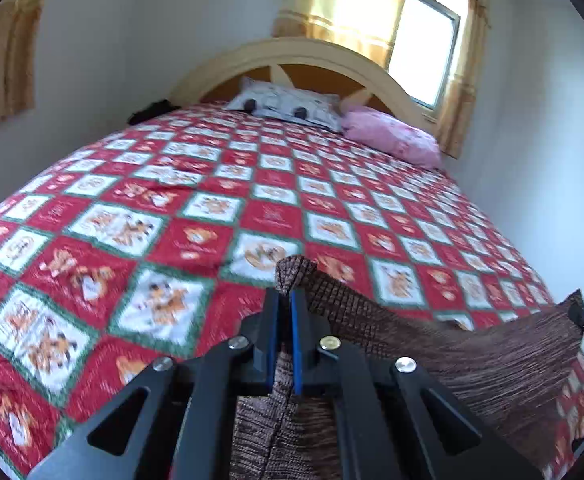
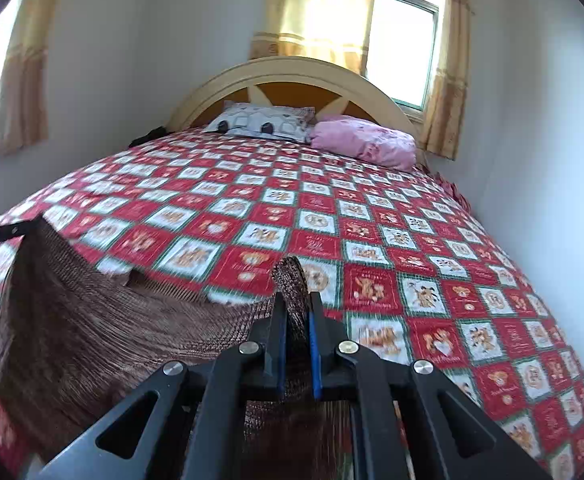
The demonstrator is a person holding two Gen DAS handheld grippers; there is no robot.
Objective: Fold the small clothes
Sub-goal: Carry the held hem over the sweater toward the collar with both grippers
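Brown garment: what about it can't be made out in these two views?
- Left wrist: the brown garment drops behind the left gripper and off the bottom edge; its type and full shape stay hidden.
- Right wrist: the weave is motion-blurred; the right gripper covers the pinched fold.

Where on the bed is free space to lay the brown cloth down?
The bedspread is bare from the brown cloth up to the pillows. Crowded spots: the grey pillow and pink pillow at the headboard, a dark thing at the far left corner.
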